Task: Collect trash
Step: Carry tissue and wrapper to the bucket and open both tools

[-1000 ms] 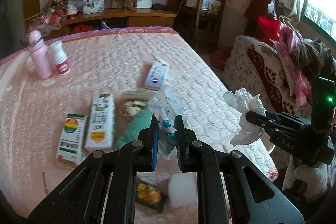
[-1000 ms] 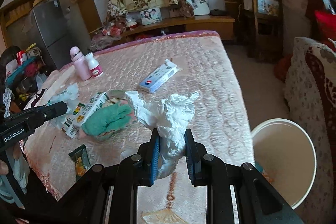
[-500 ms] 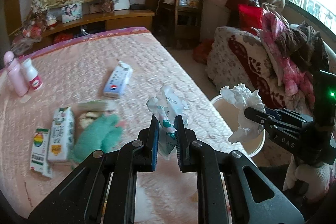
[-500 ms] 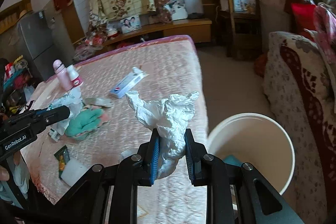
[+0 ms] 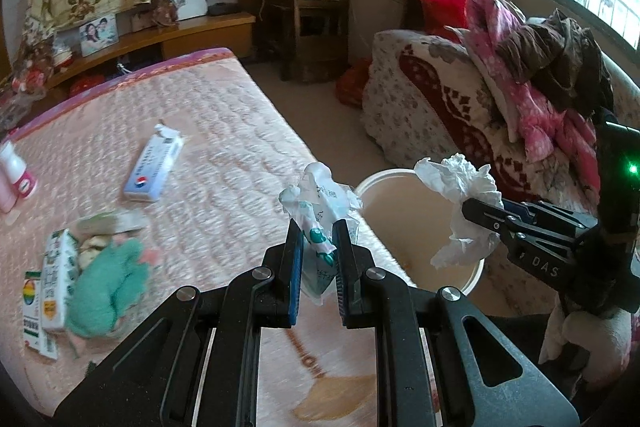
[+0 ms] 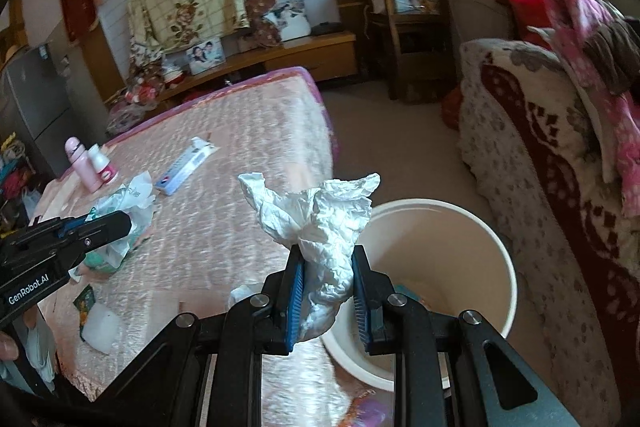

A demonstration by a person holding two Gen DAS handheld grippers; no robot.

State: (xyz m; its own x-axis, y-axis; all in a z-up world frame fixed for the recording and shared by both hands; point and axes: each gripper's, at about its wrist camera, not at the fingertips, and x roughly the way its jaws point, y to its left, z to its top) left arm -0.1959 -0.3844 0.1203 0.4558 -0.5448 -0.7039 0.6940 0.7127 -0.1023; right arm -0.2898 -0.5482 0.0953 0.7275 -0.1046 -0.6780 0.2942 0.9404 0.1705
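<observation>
My left gripper (image 5: 317, 233) is shut on a crumpled white and green plastic wrapper (image 5: 320, 205), held above the bed's right edge; it also shows in the right wrist view (image 6: 124, 215). My right gripper (image 6: 326, 259) is shut on a crumpled white tissue (image 6: 320, 219), held over the rim of a cream bucket (image 6: 472, 227) on the floor beside the bed. In the left wrist view the tissue (image 5: 460, 195) hangs over the bucket (image 5: 404, 203).
The pink bed (image 5: 224, 131) carries a blue and white box (image 5: 154, 167), a teal cloth (image 5: 112, 279), cartons (image 5: 56, 283) and bottles (image 6: 90, 163). A snack wrapper (image 6: 86, 301) and white block (image 6: 100, 327) lie near its front edge. A sofa with clothes (image 5: 500, 99) stands right.
Both grippers have swung right from over the bed toward the bucket, still holding their trash. The bucket has come into the left wrist view and grown nearer in the right.
</observation>
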